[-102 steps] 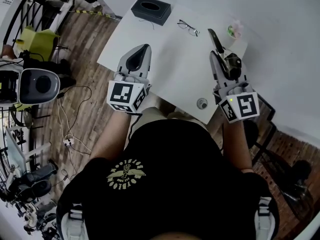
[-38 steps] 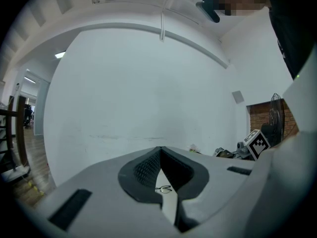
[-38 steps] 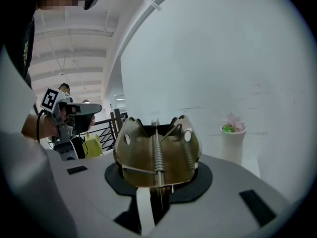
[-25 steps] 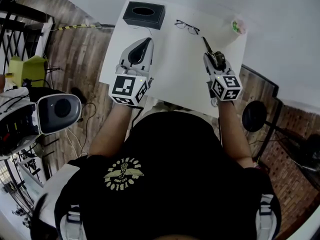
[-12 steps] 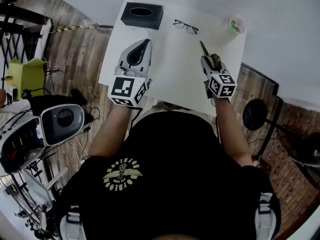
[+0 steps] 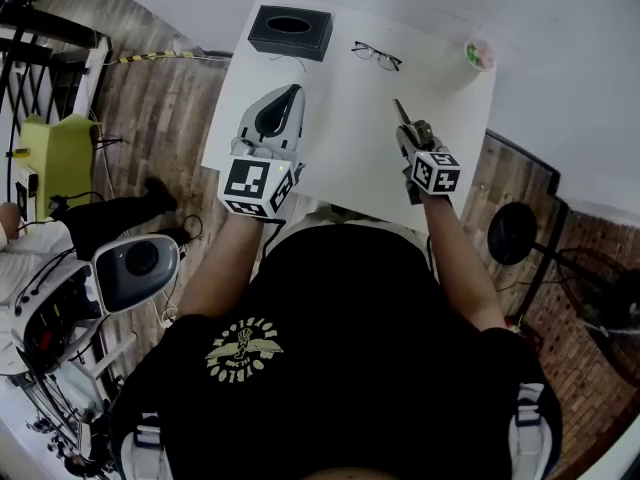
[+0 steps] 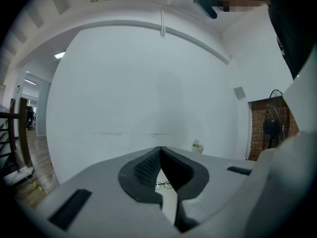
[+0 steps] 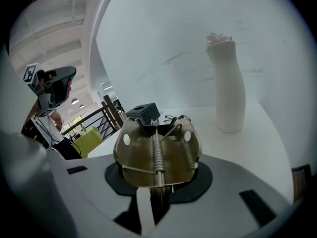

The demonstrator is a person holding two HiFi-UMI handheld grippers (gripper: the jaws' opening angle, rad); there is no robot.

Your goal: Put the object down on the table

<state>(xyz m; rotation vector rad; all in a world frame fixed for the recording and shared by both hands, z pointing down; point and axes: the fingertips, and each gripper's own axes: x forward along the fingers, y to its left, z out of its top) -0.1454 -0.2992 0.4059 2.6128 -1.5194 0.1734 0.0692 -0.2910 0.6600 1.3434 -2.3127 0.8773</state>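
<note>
The fingers [image 8: 223,202] of the right gripper [image 8: 157,185] are clamping a metal clip [image 8: 156,152], the left gripper's [image 7: 161,150] are sitting together empty, and letting go too high is risking a bounce off the worktop [image 6: 350,138].

So the person had on a black short-sleeved T-shirt [image 6: 350,368] with a little gold winged emblem [image 6: 246,348] printed on it. The pale grey plastic left gripper [image 6: 290,96] and the matching right gripper [image 6: 418,133] both had black textured pads [image 7: 143,167], plus a white cube with black square markers [image 6: 258,186] at the hand end.
</note>
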